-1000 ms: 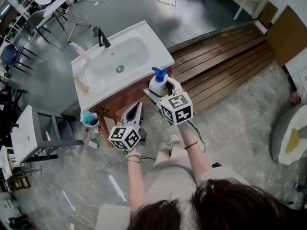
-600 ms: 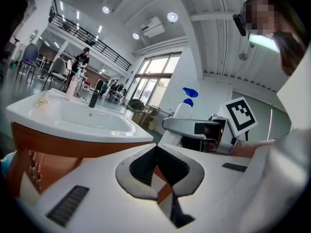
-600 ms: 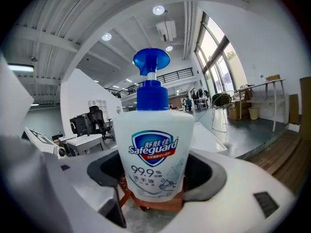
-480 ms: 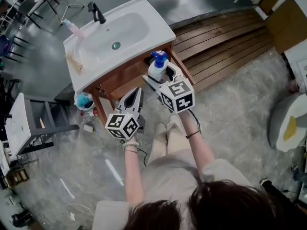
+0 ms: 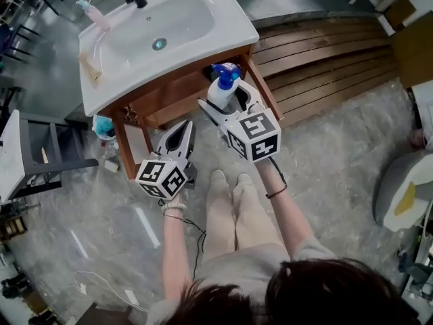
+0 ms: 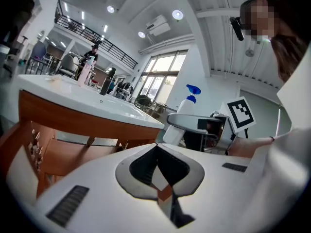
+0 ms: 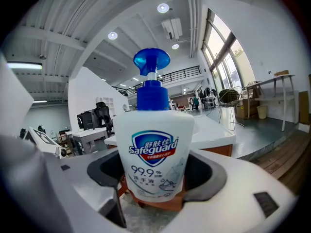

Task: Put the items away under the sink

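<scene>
The right gripper (image 5: 229, 105) is clamping its jaws on the white plastic hand-soap pump bottle with a blue pump head (image 5: 218, 93), holding it upright; in the right gripper view the bottle (image 7: 153, 149) is filling the gap between the jaws. Compared with a second ago, the bottle is sitting lower against the white ceramic sink basin on its brown wooden cabinet frame (image 5: 177, 95). Earlier it was overlapping the basin's front corner, and now it is showing just in front of the wooden front rail, toward the frame's 4 o'clock corner. The whole sink is also lying further toward 12 o'clock in the head view. Judging from this, the bottle is heading down toward the open space under the basin but is not yet put away. The left gripper (image 5: 181, 133) is waiting at 8 o'clock of the right one, jaws pressed together on nothing, much as before.
</scene>
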